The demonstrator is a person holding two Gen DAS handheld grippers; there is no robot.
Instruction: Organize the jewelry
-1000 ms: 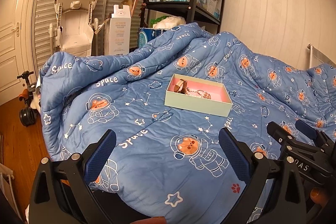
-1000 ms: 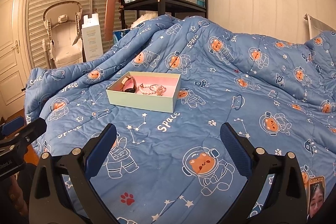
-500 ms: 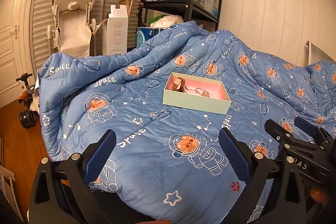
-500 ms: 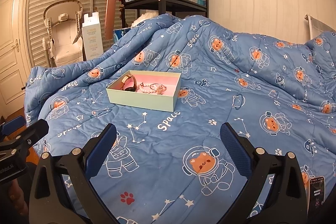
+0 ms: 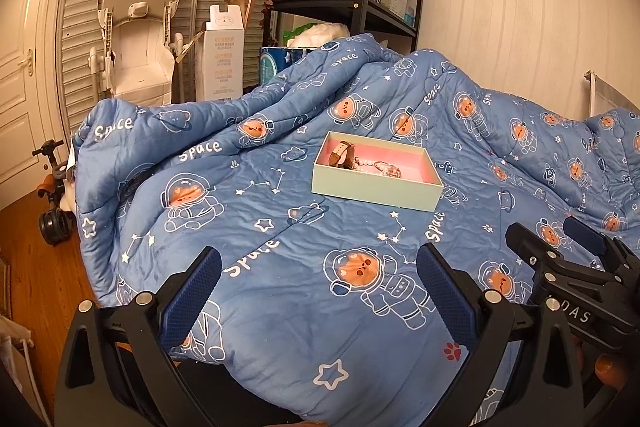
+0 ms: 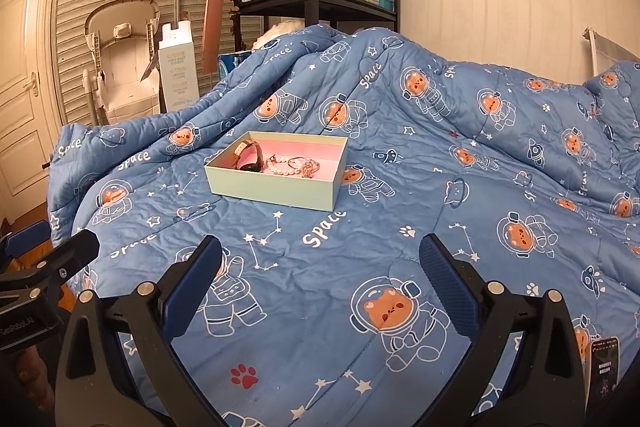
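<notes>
Jewelry sits in the box [image 6: 276, 179] on the quilt [image 6: 400, 227]: a watch [image 6: 248, 157] at its left end, a pearl bracelet [image 6: 280, 165] and a gold piece [image 6: 306, 167] just beside it, the right part of the pink floor bare. No piece shows on the quilt outside. Both claws hang well short of the box, left gripper [image 5: 318, 301] and right gripper [image 6: 320, 291] with jaws spread wide and holding nothing. That fits either pieces still to be sorted or a box already filled; which, I cannot judge, so no next move is settled.
</notes>
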